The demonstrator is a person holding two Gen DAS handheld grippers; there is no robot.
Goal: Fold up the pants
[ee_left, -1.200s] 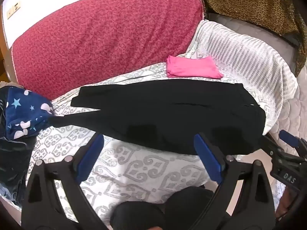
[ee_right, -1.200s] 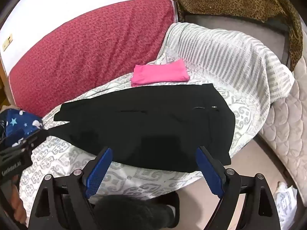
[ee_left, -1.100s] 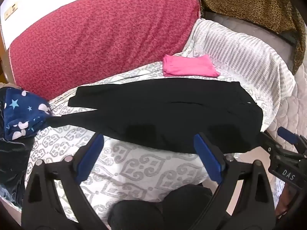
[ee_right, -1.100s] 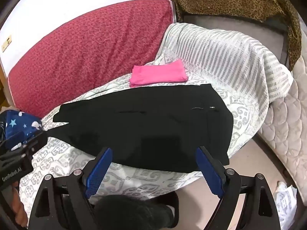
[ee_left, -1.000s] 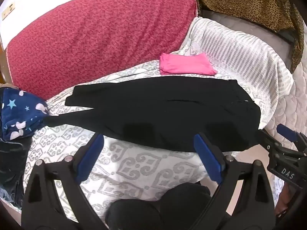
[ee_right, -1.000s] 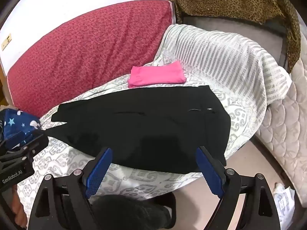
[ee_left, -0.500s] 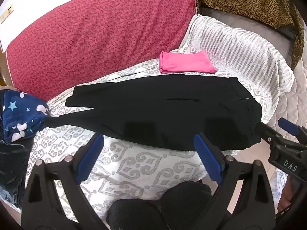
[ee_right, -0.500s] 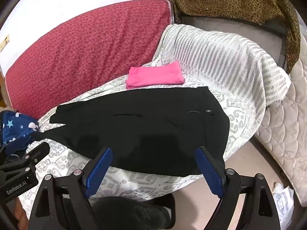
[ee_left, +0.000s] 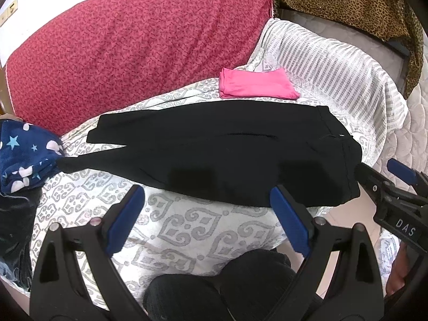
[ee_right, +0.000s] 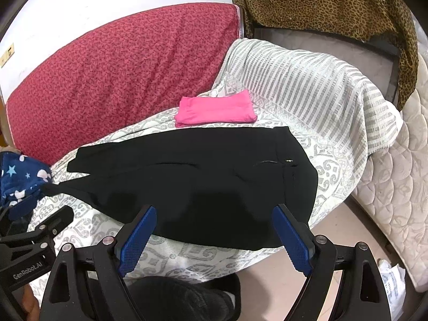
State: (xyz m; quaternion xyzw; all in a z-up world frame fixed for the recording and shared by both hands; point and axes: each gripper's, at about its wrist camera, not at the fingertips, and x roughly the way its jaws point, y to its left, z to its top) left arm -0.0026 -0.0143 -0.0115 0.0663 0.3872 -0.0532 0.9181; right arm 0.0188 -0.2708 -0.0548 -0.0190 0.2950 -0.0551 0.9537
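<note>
We are seeing both views evenly and softly lit, with no hard glare. The black pants [ee_left: 227,155] are reading as a near-flat dark mass, their folds barely showing. Soft shadows are falling on the patterned bedspread [ee_left: 187,230] below the blue pads [ee_right: 139,238]. Fisheye bending is curving the red cushion [ee_right: 120,80], and dark vignetting is ringing the corners. Focus is holding sharp throughout.

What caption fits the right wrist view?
Open right gripper above black pants spread on a bed.
</note>
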